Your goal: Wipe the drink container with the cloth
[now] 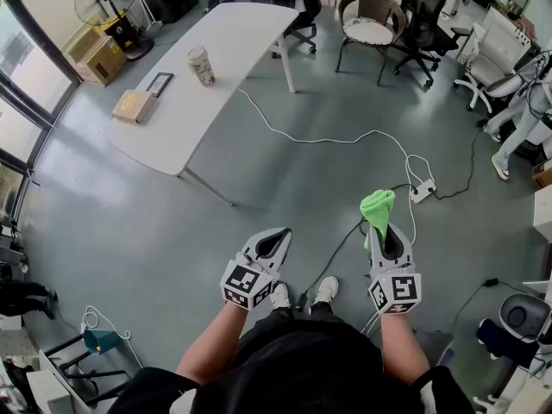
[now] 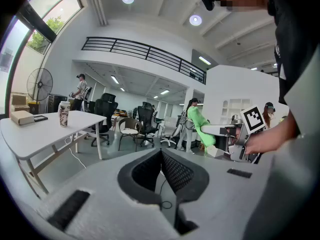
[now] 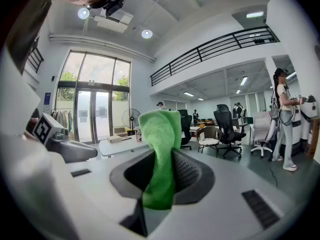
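Head view: person stands on open floor, both grippers low in front of the body. Cup [image 1: 201,65] stands upright on the white table [image 1: 241,33], well apart from both grippers. Right gripper [image 1: 382,225] is clamped on the green cloth [image 1: 377,206], which sticks up past the jaw tips. Left gripper [image 1: 279,234] has its jaws together with nothing between them.

Step in hand, as I judge it, is the approach: wiping not begun, cup not reached.

To do it well:
- Walk to the table and keep the clamp on the cloth firm.
- Part the left jaws and steady the cup low on its body. It looks tall and light, so a one-sided wipe could tip it.
- Wipe with the loose bunch of cloth beyond the jaw tips, not the hard jaws.
- Mind the floor cable [image 1: 345,141] running out from under the table; trip risk.

View differences:
- Only the head view shows the gap between person and table, plus the cable.
- Left gripper view gives the cup from the side, near the table end beside a flat box [image 2: 21,116]. It also confirms the closed, empty jaws.
- Right gripper view shows the grip itself: cloth pinched mid-length, top flopping over, tail hanging below. The cloth hides most of the table there, and I cannot pick out the cup.
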